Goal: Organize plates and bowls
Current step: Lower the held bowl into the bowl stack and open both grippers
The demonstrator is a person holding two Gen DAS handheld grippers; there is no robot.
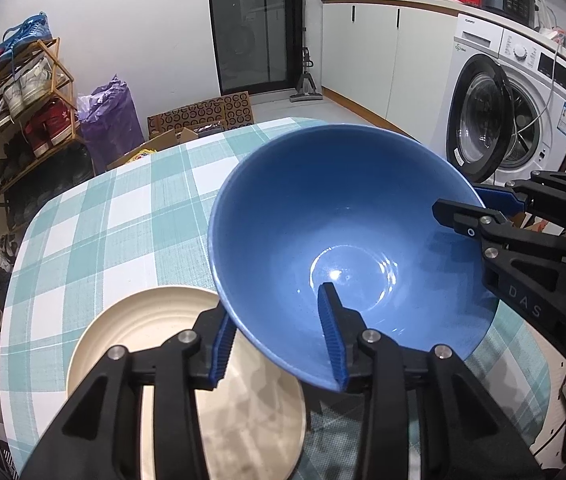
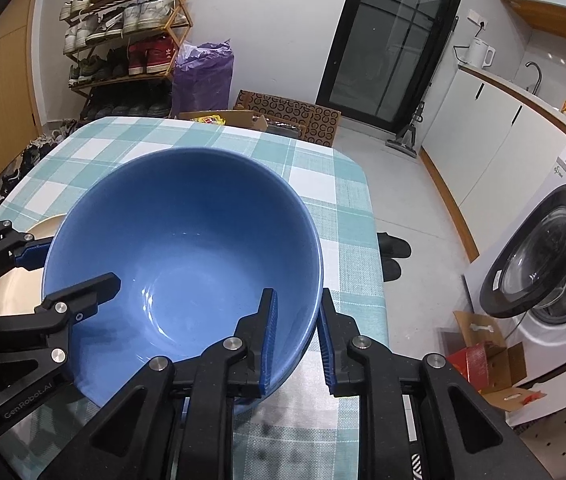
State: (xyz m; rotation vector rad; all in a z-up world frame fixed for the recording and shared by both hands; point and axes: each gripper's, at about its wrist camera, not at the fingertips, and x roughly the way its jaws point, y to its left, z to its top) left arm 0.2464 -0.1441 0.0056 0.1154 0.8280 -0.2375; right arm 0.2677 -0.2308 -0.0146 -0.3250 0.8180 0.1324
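The blue bowl [image 1: 347, 240] is straddled at its near rim by the left gripper [image 1: 279, 340], and at the opposite rim by the right gripper [image 2: 297, 344]. Whether the pads press cannot be told. A cream plate [image 1: 131, 320] lies beneath on the checked worktop [image 1: 123, 216]. The washing machine [image 2: 543, 272] is seen fully only from the right wrist.

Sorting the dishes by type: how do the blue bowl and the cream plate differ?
The blue bowl is deep and glossy; the cream plate is shallow with faint rings. The bowl is tilted, both grippers straddling its rim; the plate lies flat on the checked tablecloth, untouched. The bowl partly overhangs the plate. Both are round and empty.
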